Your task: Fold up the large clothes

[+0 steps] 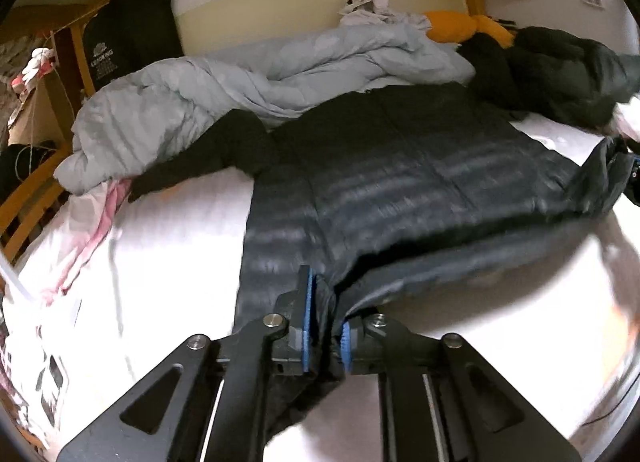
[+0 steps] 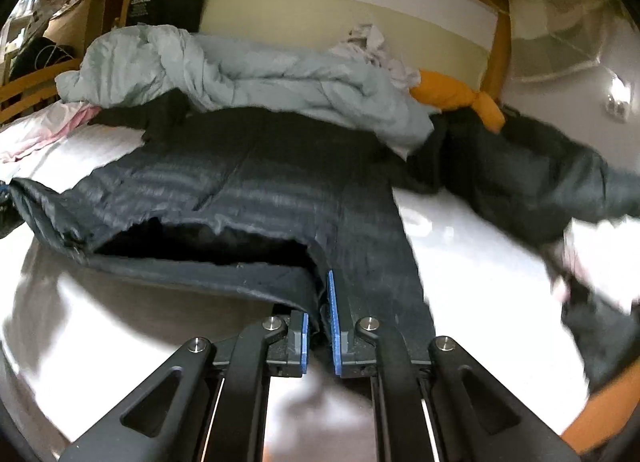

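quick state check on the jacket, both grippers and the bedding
dark quilted puffer jacket: spread on the bed, near hem lifted at both corners
left gripper: jaws shut on the hem
right gripper: jaws shut on the hem
light blue crumpled duvet: bunched behind the jacket
white bed sheet: flat under the jacket

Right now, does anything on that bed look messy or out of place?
Yes. Behind the dark puffer jacket held at its hem by both grippers, a pale blue duvet lies bunched up, its edge overlapping the jacket's top. Another dark garment sits crumpled to the right.
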`<action>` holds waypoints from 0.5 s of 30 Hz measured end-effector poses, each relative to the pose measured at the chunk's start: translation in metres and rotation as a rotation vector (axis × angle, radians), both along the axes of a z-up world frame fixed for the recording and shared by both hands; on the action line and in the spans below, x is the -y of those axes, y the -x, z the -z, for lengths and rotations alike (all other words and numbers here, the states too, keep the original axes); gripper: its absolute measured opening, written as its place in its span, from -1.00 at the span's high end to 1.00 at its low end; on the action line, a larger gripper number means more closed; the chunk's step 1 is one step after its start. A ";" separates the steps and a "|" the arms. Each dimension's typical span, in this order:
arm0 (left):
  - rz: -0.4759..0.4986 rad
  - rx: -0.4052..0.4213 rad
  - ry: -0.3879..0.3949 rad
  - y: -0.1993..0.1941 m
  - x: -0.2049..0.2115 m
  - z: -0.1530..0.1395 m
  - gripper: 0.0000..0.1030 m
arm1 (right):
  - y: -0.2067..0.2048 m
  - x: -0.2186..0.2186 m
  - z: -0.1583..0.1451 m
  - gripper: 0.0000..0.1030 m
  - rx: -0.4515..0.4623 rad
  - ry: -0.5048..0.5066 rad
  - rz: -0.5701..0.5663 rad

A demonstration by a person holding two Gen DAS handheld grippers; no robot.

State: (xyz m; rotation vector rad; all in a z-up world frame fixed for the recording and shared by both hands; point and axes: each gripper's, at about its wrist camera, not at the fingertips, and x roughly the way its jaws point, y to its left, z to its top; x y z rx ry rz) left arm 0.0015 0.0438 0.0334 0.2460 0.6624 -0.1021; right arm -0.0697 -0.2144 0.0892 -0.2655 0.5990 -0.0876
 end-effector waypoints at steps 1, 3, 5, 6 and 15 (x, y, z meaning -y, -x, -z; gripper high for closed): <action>0.002 -0.013 0.005 -0.016 -0.001 0.001 0.71 | -0.013 0.000 -0.003 0.82 0.002 0.007 0.001; 0.009 -0.033 0.012 -0.045 -0.002 0.006 0.67 | -0.048 0.002 -0.005 0.82 -0.011 0.002 -0.004; 0.026 -0.065 0.000 -0.072 -0.003 0.017 0.66 | -0.081 0.008 -0.001 0.82 -0.046 -0.023 -0.003; 0.033 -0.076 0.002 -0.083 -0.003 0.023 0.64 | -0.101 0.013 0.004 0.82 -0.083 -0.054 -0.003; -0.052 -0.006 -0.006 -0.123 -0.022 0.052 -0.63 | -0.167 0.026 0.059 0.58 -0.133 -0.050 0.045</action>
